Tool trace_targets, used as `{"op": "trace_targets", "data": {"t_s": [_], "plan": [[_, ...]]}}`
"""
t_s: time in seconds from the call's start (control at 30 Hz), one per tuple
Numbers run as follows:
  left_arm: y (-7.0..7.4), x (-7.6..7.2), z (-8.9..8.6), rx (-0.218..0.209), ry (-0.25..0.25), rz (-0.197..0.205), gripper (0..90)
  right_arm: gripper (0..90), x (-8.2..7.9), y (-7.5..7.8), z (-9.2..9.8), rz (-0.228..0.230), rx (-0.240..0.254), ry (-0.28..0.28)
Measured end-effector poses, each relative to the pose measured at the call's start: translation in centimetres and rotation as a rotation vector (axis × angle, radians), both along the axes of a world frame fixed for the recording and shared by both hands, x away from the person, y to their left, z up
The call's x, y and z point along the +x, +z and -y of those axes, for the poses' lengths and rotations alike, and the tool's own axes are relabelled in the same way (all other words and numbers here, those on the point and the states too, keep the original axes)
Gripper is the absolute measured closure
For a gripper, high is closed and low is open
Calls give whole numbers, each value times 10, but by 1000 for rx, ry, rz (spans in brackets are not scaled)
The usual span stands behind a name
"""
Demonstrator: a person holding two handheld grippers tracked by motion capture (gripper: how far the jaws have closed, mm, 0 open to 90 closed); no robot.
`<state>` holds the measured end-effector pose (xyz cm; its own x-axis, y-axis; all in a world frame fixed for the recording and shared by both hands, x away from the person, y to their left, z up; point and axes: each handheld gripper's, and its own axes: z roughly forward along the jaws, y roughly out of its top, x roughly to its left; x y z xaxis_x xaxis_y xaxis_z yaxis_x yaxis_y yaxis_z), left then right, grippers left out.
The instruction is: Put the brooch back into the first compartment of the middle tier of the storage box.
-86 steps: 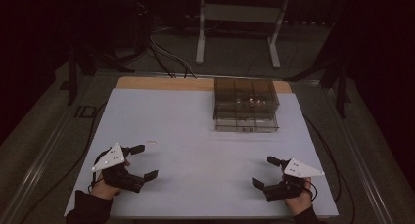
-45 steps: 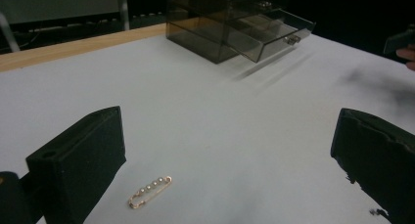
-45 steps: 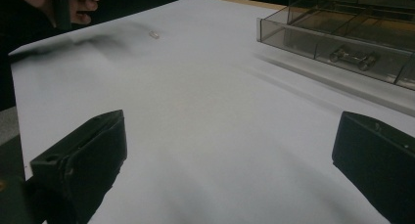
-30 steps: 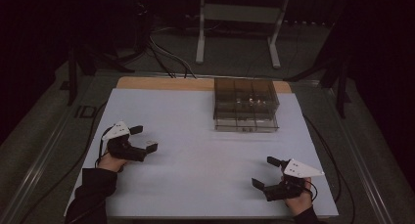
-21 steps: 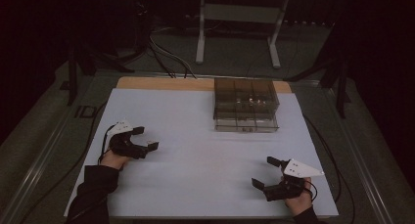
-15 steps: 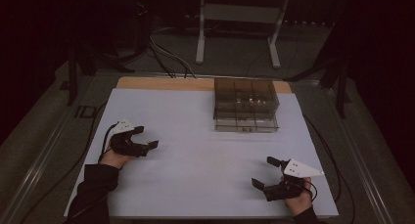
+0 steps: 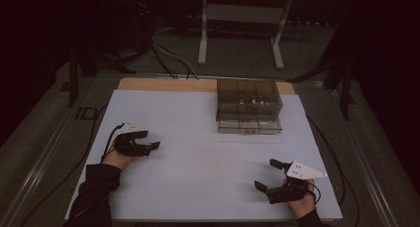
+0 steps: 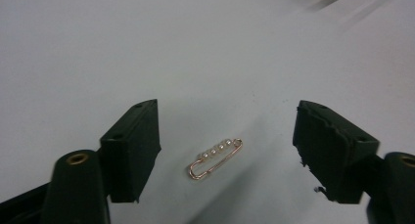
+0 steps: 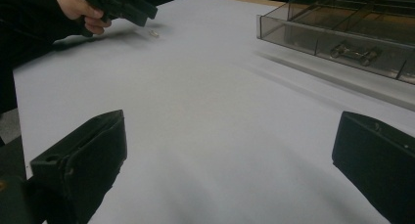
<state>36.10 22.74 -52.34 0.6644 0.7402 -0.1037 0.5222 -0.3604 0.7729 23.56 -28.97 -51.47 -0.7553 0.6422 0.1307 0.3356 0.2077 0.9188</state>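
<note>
Dark floor surrounds the white tabletop, with black cables trailing across it behind the table and a pale metal stand beyond them. Along the tabletop's far edge a strip of bare wood shows. Toward the far right of the tabletop sits a smoky clear plastic organizer box, divided into compartments; from the right gripper view its front compartment holds a small metal piece, too dim to name.

Well left of that box and nearer the person, the left gripper is held low over the white surface by a hand in a dark sleeve. Its jaws have just been closing and stand partly spread, with a gap still on either side of what lies between them. That thing is a small gold safety pin set with a row of pearls, flat on the tabletop, slanted, touching neither pad. Nothing lies between the pin and the organizer box except open white surface.

On the near side of the box, at the tabletop's near right corner, the right gripper rests with its jaws spread wide and nothing between them. From its own camera the left gripper shows far off with the pin as a tiny glint just beside its tips
</note>
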Motion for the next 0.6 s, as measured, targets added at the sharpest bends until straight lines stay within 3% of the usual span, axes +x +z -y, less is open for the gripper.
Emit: {"op": "trace_targets", "data": {"t_s": [0.07, 0.2, 0.6], "plan": [[-1, 2, 0, 1, 11, -13, 321, 0, 0, 0, 0, -1, -2, 1], [-4, 4, 3, 28, -9, -20, 386, 0, 0, 0, 0, -1, -2, 1], [-9, 8, 7, 60, -39, -47, 553, 0, 0, -1, 0, -7, -4, 3]]}}
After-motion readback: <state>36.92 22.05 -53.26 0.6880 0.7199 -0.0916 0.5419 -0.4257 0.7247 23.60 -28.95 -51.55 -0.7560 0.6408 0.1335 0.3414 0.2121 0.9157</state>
